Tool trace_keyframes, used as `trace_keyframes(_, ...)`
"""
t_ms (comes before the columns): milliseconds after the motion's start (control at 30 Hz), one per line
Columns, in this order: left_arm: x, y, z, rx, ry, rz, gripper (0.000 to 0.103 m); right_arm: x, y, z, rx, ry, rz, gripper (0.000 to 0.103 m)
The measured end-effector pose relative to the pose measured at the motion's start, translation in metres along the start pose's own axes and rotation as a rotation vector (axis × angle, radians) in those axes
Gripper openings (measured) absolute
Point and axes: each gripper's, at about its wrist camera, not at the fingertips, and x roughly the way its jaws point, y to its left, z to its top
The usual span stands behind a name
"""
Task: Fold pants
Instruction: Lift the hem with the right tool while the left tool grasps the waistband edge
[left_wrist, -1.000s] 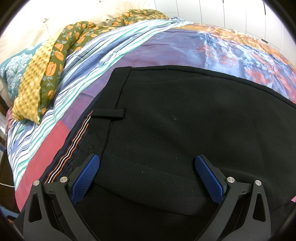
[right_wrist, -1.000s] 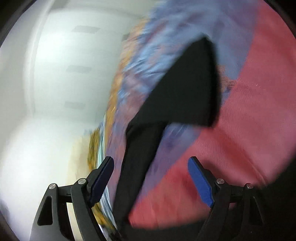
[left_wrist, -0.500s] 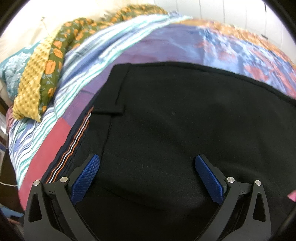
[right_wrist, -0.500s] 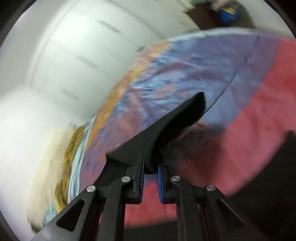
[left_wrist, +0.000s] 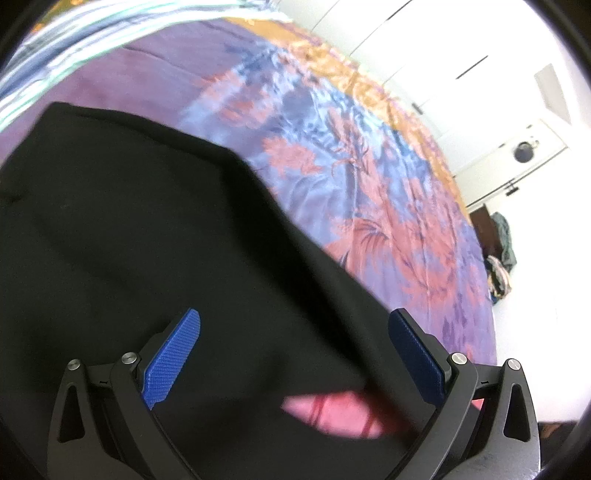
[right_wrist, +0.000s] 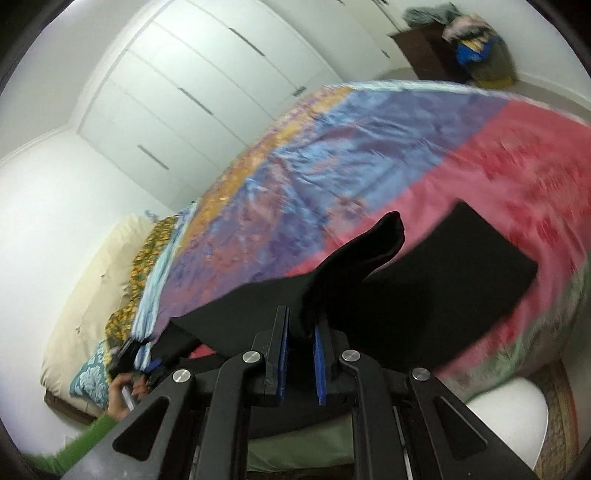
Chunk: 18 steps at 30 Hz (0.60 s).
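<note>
Lots you can't make out here

The pants (left_wrist: 140, 229) run off the left wrist view's left and bottom edges. The bedspread (right_wrist: 524, 155) smears into blur at the right. The clothes pile (right_wrist: 476, 48) is too small to sort out. The hand (right_wrist: 122, 395) is half hidden behind the right gripper (right_wrist: 300, 328).

Two fisheye wrist views, close above black pants (left_wrist: 147, 240) on the bed (right_wrist: 369, 129), angled downward.

Black gripper (right_wrist: 301, 334) frames, blue ribbed pads (left_wrist: 173, 360), silver screws (right_wrist: 252, 357), green sleeve (right_wrist: 85, 439)
</note>
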Motion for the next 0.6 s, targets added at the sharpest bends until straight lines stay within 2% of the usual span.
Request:
trace_keyframes(133, 0.033, 0.001, 0.019, -0.133, 0.059, 0.039, 0.099, -0.030, 0.029, 0.001, -0.077, -0.039, 0.111, 0.012)
trace_keyframes(233, 0.040, 0.008, 0.025, -0.207, 0.064, 0.027, 0.080, -0.054, 0.039, -0.005, -0.119, -0.034, 0.177, 0.012)
trace_keyframes(267, 0.040, 0.012, 0.024, -0.232, 0.068, -0.003, 0.063, -0.060, 0.039, -0.007, -0.124, -0.027, 0.191, 0.012)
trace_keyframes(300, 0.039, 0.014, 0.023, -0.251, 0.071, -0.046, 0.032, -0.066, 0.037, -0.009, -0.129, -0.017, 0.199, 0.012)
trace_keyframes(333, 0.036, 0.018, 0.021, -0.264, 0.072, -0.086, 0.017, -0.070, 0.034, -0.011, -0.137, -0.006, 0.197, 0.012)
trace_keyframes(367, 0.028, 0.021, 0.021, -0.270, 0.065, -0.088, 0.005, -0.072, 0.029, -0.013, -0.144, 0.005, 0.182, 0.012)
trace_keyframes(433, 0.003, 0.022, 0.022, -0.254, 0.025, -0.155, 0.006, -0.064, 0.015, -0.014, -0.125, 0.029, 0.118, 0.012)
trace_keyframes(500, -0.049, 0.016, 0.026, -0.182, -0.052, -0.205, 0.006, -0.048, -0.002, -0.011, -0.093, 0.022, 0.072, 0.012)
trace_keyframes(600, -0.149, 0.009, 0.024, -0.084, -0.205, -0.239, 0.006, -0.016, -0.011, 0.004, -0.047, 0.002, 0.080, 0.012)
